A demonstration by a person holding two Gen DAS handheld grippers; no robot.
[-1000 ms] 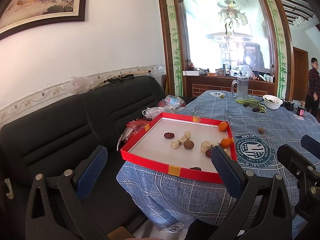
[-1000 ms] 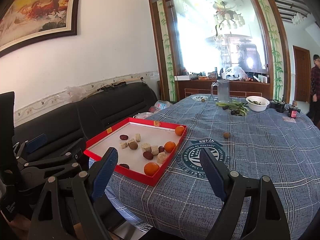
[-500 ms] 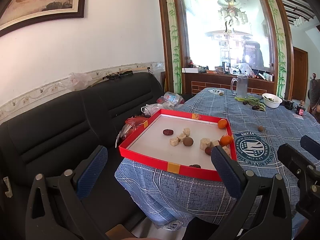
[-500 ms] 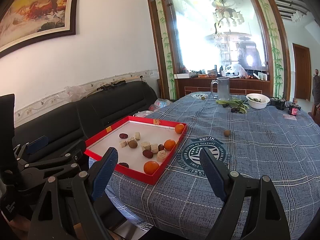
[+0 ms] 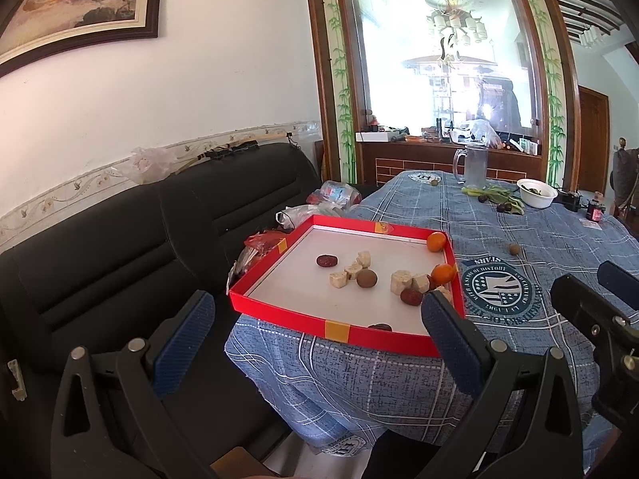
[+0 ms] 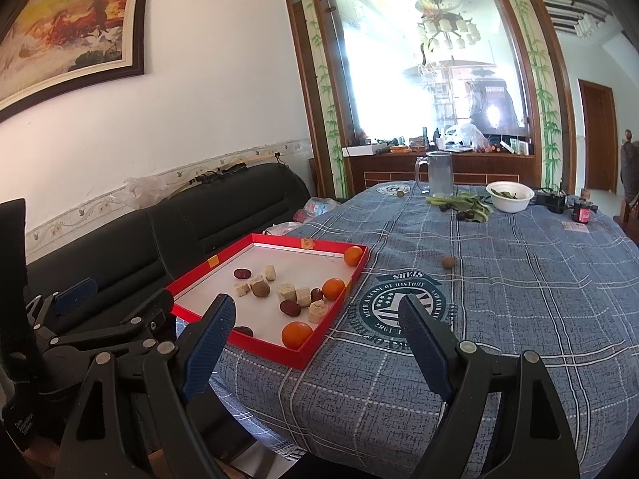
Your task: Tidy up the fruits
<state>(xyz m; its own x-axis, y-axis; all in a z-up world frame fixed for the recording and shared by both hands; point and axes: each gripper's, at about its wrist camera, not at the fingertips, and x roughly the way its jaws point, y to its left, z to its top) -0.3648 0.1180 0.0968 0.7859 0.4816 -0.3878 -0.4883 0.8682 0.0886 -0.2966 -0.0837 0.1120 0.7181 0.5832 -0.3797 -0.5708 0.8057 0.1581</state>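
Observation:
A red tray (image 5: 279,311) (image 6: 303,355) with a white floor sits at the table's near left corner. It holds oranges (image 6: 296,334) (image 5: 436,241), dark red dates (image 5: 327,260), a brown round fruit (image 5: 366,279) and several pale chunks (image 5: 400,281). A small brown fruit (image 6: 448,262) lies loose on the blue plaid cloth. My left gripper (image 5: 315,331) is open and empty, in front of the tray and short of the table. My right gripper (image 6: 313,333) is open and empty, before the table's near edge, beside the tray's near right corner.
A black sofa (image 5: 120,247) stands left of the table, with plastic bags (image 5: 331,195) on it. At the table's far end are a glass jug (image 6: 438,173), a white bowl (image 6: 511,196), green peels with dark fruits (image 6: 463,205) and a small dark bottle (image 6: 581,212).
Both grippers have moved slightly toward the table; the tray looks a little nearer and lower. The person at the far right doorway has left the view.

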